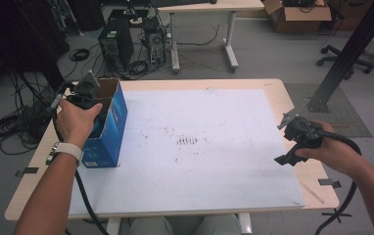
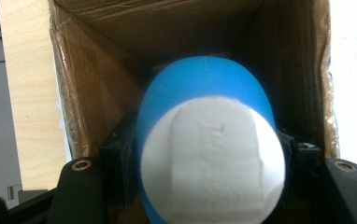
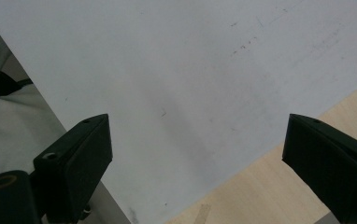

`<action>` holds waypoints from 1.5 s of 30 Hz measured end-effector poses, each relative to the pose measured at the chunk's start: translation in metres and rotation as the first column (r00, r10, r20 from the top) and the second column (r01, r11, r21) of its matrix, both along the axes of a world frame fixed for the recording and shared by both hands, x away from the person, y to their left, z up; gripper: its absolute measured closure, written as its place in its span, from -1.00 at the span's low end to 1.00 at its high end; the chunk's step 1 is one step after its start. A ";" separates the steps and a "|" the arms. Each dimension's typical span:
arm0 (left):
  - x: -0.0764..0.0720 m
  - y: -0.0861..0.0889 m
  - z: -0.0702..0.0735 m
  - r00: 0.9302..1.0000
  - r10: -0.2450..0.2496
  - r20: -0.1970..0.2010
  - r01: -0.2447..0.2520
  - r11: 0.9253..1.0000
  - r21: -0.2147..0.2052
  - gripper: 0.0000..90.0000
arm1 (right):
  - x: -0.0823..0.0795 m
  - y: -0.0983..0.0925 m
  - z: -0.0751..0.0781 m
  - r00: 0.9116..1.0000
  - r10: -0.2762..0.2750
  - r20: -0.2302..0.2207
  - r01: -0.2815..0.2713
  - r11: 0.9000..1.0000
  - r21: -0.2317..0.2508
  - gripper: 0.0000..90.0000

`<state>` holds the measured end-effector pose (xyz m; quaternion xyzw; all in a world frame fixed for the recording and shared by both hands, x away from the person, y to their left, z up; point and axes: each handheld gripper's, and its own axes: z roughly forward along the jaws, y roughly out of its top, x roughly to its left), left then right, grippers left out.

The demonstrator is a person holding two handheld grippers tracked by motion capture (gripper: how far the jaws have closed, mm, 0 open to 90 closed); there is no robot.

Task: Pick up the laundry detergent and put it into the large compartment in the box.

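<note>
Left gripper (image 1: 86,93): at about nine o'clock on the table, held over the open top of the blue cardboard box (image 1: 107,128) – its jaws are clenched on a blue bottle.
Blue bottle (image 2: 204,140): in the left gripper view it sits between the two black jaws, its white cap (image 2: 214,161) facing the camera and its blue body pointing down into the brown inside of the box.
Blue cardboard box: stands upright at the left edge of the white mat (image 1: 199,147), top flaps open, just beside the person's left hand (image 1: 76,122).
Right gripper (image 1: 292,142): at about three o'clock, held low over the right edge of the mat, well apart from the box – its jaws stand wide and released, with nothing between them.
Right gripper view: the white mat lies under the jaws, and a strip of the pale wooden table (image 3: 279,186) shows at five o'clock.
Right hand (image 1: 334,154): wrapped around the gripper's body, its cable trailing off toward the table's near right corner.
</note>
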<state>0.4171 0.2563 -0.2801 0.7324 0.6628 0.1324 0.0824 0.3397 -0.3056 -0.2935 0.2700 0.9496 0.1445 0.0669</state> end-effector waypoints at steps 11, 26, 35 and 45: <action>0.000 0.002 0.001 1.000 0.000 0.005 0.000 1.000 -0.018 -0.21 | 0.000 0.002 -0.001 1.000 0.002 -0.002 -0.002 1.000 -0.002 -0.81; -0.002 0.003 0.004 1.000 0.007 0.007 -0.006 1.000 -0.016 -0.35 | -0.002 0.005 0.001 1.000 0.010 -0.003 -0.010 1.000 -0.003 -0.81; -0.005 0.002 0.017 1.000 0.007 0.026 -0.006 1.000 -0.015 -0.41 | -0.004 0.005 0.003 1.000 0.011 0.000 -0.011 1.000 0.001 -0.81; -0.009 -0.002 0.030 0.999 0.006 0.052 -0.005 1.000 -0.006 -0.46 | -0.008 0.003 0.006 1.000 0.013 0.008 -0.013 1.000 0.006 -0.81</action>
